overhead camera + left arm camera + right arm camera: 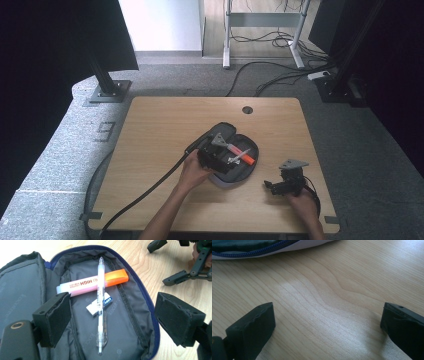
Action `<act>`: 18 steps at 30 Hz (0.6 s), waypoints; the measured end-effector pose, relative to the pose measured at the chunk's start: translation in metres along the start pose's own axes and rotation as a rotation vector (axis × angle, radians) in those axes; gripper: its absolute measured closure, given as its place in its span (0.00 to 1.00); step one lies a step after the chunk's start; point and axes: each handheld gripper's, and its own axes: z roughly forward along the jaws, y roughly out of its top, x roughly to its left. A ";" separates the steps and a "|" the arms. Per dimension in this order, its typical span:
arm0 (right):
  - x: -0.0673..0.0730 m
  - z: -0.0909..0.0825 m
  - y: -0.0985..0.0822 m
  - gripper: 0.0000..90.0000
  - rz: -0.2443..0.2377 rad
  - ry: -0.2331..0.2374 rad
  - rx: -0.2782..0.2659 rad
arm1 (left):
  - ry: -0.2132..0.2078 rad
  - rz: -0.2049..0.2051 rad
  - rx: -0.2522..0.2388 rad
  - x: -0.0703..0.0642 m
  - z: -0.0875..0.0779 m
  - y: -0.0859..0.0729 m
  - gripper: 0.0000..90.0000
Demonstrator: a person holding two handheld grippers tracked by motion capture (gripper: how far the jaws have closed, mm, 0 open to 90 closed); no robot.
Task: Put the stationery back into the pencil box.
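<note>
We see two bare forearms reaching in from below, each hand holding a gripper. Our left gripper is stretched forward and tilted down, jaws spread wide with nothing between them. Our right gripper sits low, jaws wide apart too.

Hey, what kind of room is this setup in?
Probably a lab or recording workspace: a lone wooden table on grey carpet, dark screens on stands at both sides, and loose cables trailing under a desk frame behind.
</note>
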 end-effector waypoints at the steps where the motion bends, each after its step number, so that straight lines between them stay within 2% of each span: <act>1: 0.000 0.000 0.000 0.00 0.000 0.000 0.000 | 0.006 0.003 -0.001 0.000 -0.003 -0.001 0.16; 12: 0.000 0.000 0.000 0.00 0.000 0.000 0.000 | 0.001 -0.019 -0.027 0.004 -0.023 -0.010 0.16; 18: 0.000 0.000 0.000 0.00 -0.001 0.000 0.000 | 0.015 -0.031 -0.044 0.005 -0.034 -0.016 0.16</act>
